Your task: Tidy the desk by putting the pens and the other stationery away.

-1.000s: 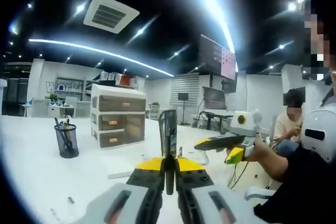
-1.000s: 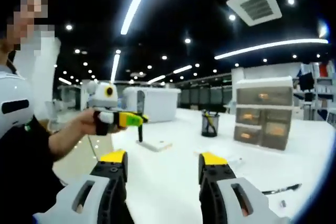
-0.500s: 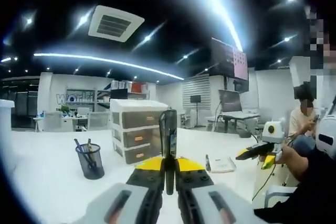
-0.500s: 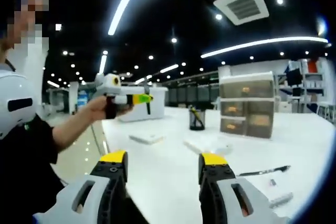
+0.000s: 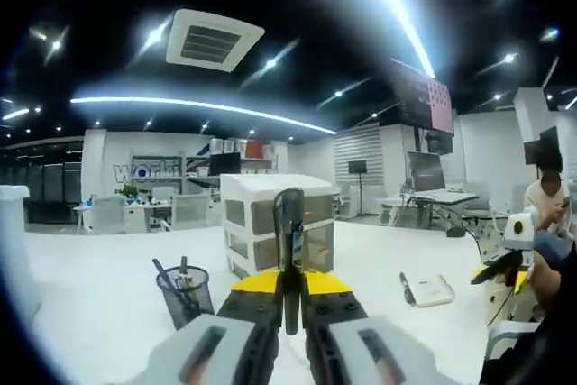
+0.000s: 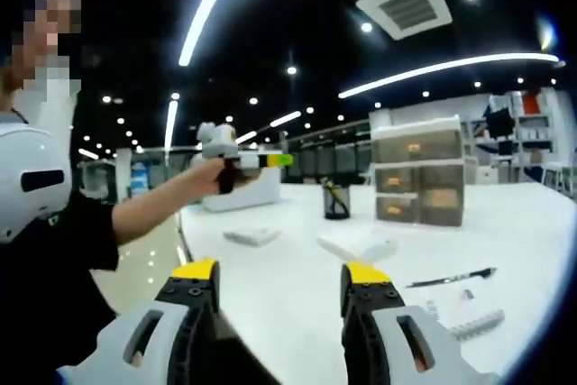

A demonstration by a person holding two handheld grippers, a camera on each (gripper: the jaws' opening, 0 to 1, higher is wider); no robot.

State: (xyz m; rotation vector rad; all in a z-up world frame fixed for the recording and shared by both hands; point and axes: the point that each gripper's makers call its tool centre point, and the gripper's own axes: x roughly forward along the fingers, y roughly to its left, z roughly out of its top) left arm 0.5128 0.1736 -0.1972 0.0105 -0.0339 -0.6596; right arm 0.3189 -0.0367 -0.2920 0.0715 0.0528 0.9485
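My left gripper is shut on a dark pen that stands upright between its yellow-tipped jaws. Beyond it on the white desk stand a black mesh pen cup holding pens and a white drawer unit. My right gripper is open with nothing between its fingers. In the right gripper view a person's outstretched arm holds the left gripper above the desk's far left part, near the pen cup. A black pen lies on the desk to the right.
A white pad with a dark marker on it lies right of the drawers. The right gripper view has a flat white pad, white sheets, a spiral notebook and the drawer unit. The desk edge runs along the left.
The left view has swung, so cup and drawers now sit closer to its middle. In the right view the arm with the left gripper has stretched farther out over the desk. The pen stays gripped.
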